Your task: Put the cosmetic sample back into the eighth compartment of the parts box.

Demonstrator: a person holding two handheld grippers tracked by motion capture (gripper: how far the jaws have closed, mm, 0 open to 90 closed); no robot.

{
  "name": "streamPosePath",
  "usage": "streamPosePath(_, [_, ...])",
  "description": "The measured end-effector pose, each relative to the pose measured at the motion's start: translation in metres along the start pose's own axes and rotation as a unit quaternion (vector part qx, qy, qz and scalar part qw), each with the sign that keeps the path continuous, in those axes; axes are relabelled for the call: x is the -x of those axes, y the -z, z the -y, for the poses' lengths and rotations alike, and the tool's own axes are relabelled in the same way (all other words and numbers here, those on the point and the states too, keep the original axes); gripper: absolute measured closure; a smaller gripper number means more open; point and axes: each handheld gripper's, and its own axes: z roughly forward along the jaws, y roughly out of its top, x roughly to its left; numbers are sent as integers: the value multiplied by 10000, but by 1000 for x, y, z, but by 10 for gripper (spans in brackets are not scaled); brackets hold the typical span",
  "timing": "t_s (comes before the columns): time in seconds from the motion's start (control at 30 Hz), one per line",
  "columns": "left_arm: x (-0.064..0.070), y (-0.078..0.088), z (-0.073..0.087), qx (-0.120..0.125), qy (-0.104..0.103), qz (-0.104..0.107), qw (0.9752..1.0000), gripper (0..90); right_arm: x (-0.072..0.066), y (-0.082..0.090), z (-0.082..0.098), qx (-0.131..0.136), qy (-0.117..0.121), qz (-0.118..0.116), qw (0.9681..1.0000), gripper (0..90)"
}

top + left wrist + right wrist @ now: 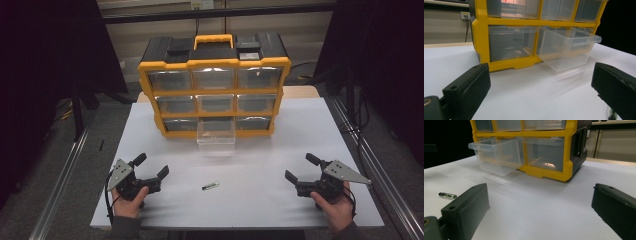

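Drawer [216, 132], clear plastic, is sticking out of the bottom row's middle slot of the cabinet [214, 85], its front edge hanging over the white table [260, 200]. In the left gripper view the drawer [567, 48] is showing a thin see-through wall and a flat lip along its top edge; whether anything is lying inside it I cannot tell. The cabinet is standing upright at the far side of the table, with a yellow frame, a black top, a yellow handle and three rows of three clear drawers; the other eight are sitting pushed in.

A small dark rod [210, 186] with a greenish body is lying on the table between the two grippers, nearer the person than the drawer and well apart from it. In the right gripper view the rod [447, 195] is lying just left of the near jaw.

The left gripper [152, 169] is resting low over the table at the near left, held in a hand [127, 202], its jaws spread wide and holding nothing, touching neither drawer nor rod. The right gripper [300, 170] is sitting at the near right in the other hand [334, 209], its jaws likewise spread wide with only bare table between them. Both are pointing inward and toward the cabinet.

No brand, label or writing is readable on the cabinet, the drawers or the grippers.
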Motion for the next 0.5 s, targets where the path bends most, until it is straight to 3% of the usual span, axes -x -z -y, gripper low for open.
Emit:
streamPosePath(0.23, [0, 0, 0, 4, 11, -4, 10000, 22, -2, -2, -2, -11, -19, -11, 10000, 7])
streamPosePath(0.5, [0, 0, 0, -15, -3, 26, 10000, 22, -7, -9, -6, -74, 19, -220, 9997, 6])
